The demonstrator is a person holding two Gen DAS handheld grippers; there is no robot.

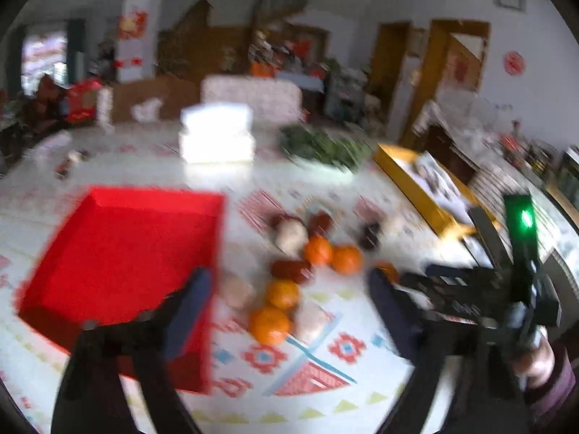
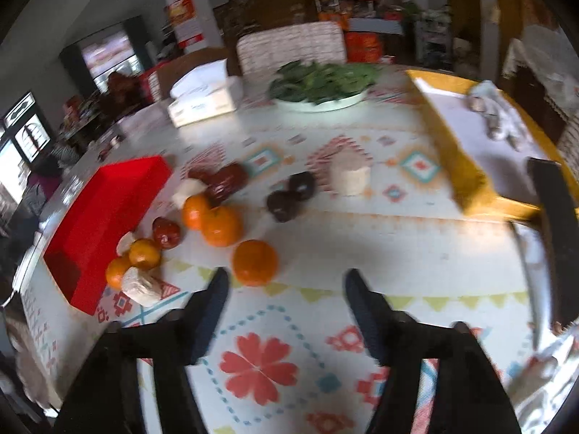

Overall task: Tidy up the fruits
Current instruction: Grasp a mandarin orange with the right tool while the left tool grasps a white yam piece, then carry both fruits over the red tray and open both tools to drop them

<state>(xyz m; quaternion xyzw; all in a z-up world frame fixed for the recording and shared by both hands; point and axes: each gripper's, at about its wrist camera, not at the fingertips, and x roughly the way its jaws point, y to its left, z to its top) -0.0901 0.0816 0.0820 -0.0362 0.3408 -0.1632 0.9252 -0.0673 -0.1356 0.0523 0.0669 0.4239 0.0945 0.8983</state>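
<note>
Fruit loose on the patterned desk (image 2: 362, 238); both hand-held grippers wide open and empty.

Round orange tangerines (image 2: 220, 226), wrinkled dark-red dates (image 2: 165, 233) and pale wrapped lumps (image 2: 142, 286) lay clustered on the desk just beside the shallow red rectangular tray (image 2: 108, 213), none of them in it. One tangerine (image 2: 254, 262) sat apart, just ahead of the right hand-held gripper (image 2: 286, 282) and nearest its left finger, not touching. Two dark round fruits (image 2: 289, 197) lay farther off. The left hand-held gripper (image 1: 289, 289) was over the cluster, its left finger over the tray's edge, with the nearest tangerine (image 1: 269, 323) between its spread fingers. Blur obscured finer detail.
</note>
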